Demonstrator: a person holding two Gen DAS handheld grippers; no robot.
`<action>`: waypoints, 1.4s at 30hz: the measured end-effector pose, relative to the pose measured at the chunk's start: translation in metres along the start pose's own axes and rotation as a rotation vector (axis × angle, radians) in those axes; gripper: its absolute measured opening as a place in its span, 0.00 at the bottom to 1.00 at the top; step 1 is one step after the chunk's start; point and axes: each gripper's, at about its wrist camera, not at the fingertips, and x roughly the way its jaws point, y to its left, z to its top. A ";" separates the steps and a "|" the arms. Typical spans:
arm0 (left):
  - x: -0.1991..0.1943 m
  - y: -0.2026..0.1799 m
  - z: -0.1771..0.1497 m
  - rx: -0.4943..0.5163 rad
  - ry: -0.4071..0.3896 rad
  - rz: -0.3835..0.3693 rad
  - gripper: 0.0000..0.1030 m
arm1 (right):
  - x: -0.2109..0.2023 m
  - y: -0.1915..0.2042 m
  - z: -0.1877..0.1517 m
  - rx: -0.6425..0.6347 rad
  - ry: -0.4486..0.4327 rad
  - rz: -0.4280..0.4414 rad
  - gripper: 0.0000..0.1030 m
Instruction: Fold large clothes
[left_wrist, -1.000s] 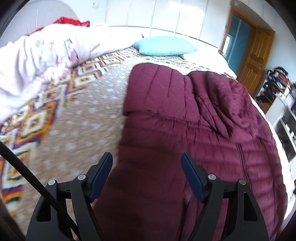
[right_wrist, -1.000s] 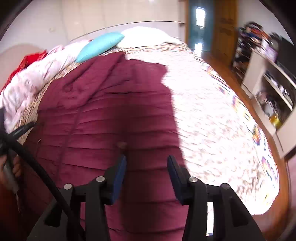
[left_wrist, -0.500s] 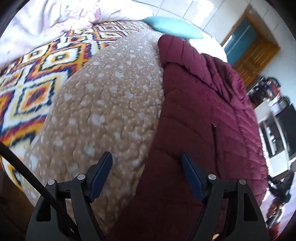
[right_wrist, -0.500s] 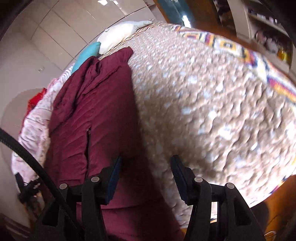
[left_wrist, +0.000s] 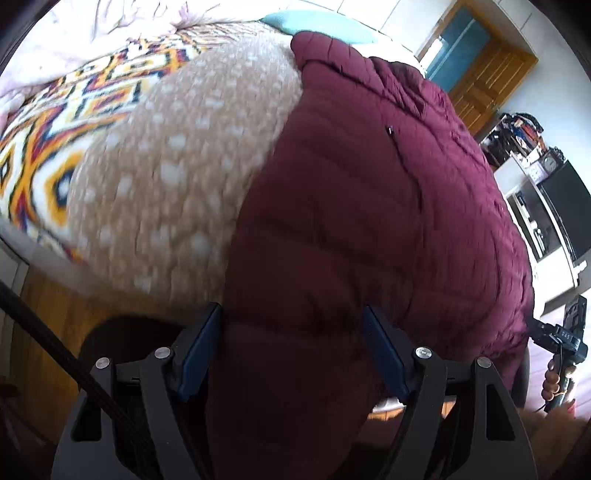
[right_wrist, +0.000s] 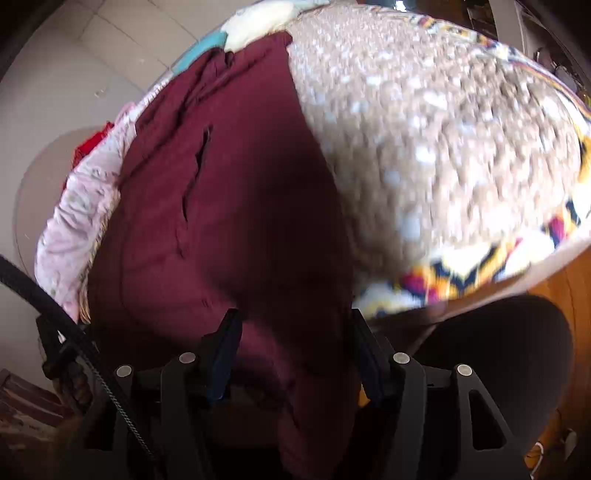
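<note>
A large maroon quilted jacket (left_wrist: 369, 206) lies lengthwise on the bed, its near hem hanging over the bed's foot. My left gripper (left_wrist: 291, 332) is open, its jaws on either side of the hem's left corner, fabric between them. In the right wrist view the jacket (right_wrist: 229, 206) fills the left half. My right gripper (right_wrist: 293, 339) is open with the hem's right corner between its jaws. My right gripper also shows at the far right of the left wrist view (left_wrist: 561, 343).
The bed carries a tan spotted blanket (left_wrist: 177, 158) with a patterned orange, white and navy border (right_wrist: 461, 273). A teal pillow (left_wrist: 317, 26) and pink bedding (right_wrist: 81, 206) lie at the head. Wooden floor (left_wrist: 48, 332), a door (left_wrist: 480, 74) and shelves (left_wrist: 543, 192) surround it.
Both grippers have dropped from above the jacket to the bed's foot edge. The hem's corners have come between their open jaws.
</note>
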 end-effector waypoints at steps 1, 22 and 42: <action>-0.001 -0.001 -0.007 0.001 0.003 0.000 0.73 | 0.003 0.002 -0.009 -0.012 0.020 -0.007 0.61; -0.083 -0.033 -0.012 0.006 -0.069 -0.015 0.23 | -0.029 0.044 -0.004 -0.092 0.037 0.132 0.18; 0.024 -0.112 0.285 -0.010 -0.240 0.183 0.39 | -0.006 0.036 0.308 0.138 -0.303 0.084 0.18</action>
